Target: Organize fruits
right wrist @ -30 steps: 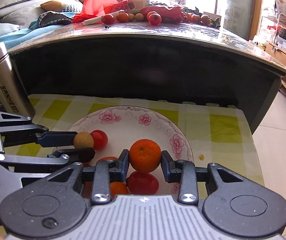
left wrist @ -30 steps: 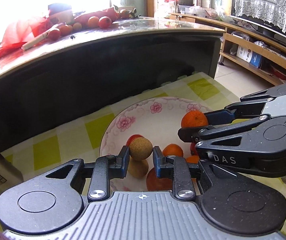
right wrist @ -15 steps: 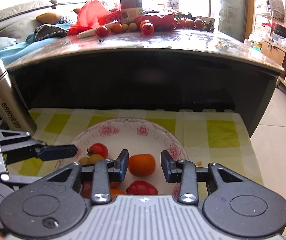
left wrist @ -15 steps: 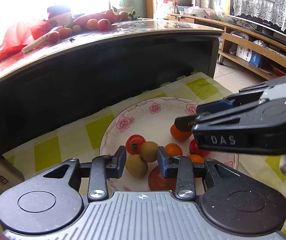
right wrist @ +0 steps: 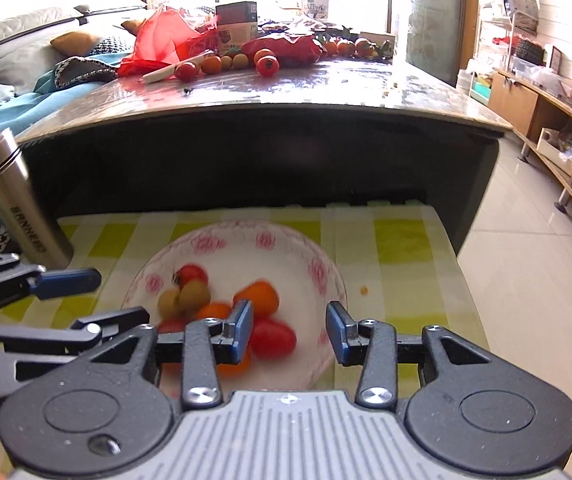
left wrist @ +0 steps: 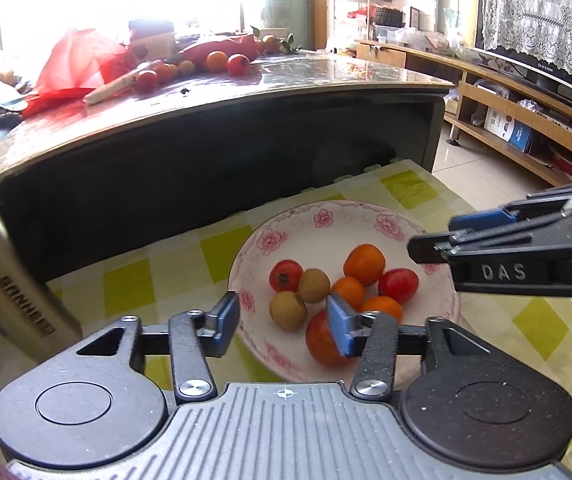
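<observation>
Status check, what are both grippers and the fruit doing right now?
Left gripper open, empty. Right gripper open, empty. Fruit piled in the flowered bowl. Nothing blocking.

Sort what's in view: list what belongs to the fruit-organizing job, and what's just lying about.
Job:
- floral bowl holding the sorted fruit
- loose fruit on the tabletop
- left gripper, open
- right gripper, open

Lying about:
- steel flask
- red plastic bag
- knife
- small box
</observation>
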A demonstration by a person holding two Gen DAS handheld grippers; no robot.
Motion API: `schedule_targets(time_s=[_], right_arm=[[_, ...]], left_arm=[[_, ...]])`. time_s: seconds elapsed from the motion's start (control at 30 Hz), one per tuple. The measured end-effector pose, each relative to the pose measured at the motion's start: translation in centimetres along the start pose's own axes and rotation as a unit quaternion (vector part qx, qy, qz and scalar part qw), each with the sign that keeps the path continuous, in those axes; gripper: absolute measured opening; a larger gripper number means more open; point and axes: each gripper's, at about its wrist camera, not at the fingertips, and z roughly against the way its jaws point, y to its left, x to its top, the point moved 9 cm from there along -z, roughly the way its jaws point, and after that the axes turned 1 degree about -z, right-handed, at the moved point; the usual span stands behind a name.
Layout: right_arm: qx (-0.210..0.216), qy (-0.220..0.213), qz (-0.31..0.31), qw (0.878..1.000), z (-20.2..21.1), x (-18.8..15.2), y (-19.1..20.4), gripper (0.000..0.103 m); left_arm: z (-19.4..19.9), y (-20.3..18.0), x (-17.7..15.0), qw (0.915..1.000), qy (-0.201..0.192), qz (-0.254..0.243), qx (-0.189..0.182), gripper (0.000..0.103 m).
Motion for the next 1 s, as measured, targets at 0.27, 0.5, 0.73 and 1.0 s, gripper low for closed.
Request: schedule_targets(time_s=[0.27, 0.5, 0.73, 1.0], right_arm=[[-0.006, 0.009, -0.015, 1.000, 4.6, -3.7, 0.6, 0.049], [-0.006, 0.011, -0.022, 1.000, 8.3, -6.7, 1.6, 0.051], [-0.007, 0.017, -0.028, 0.999, 11.1, -9.5, 2.4, 0.054], [-0.006, 0.033, -0.042, 0.999, 13.2, -12.4, 3.1, 0.055]], left_arm=[[3.4, -0.4, -2.1, 0.9996, 0.004, 0.024, 0.014, 0.083], [6.5, -0.8, -4.5, 0.9988, 0.003, 0.027, 0.041, 0.098], [8.9, -2.0, -6.8, 0.9976, 0.005, 0.016, 0.067, 0.103], [11.2, -2.2, -8.6, 0.9957, 0.006, 0.043, 0.082, 0.103]])
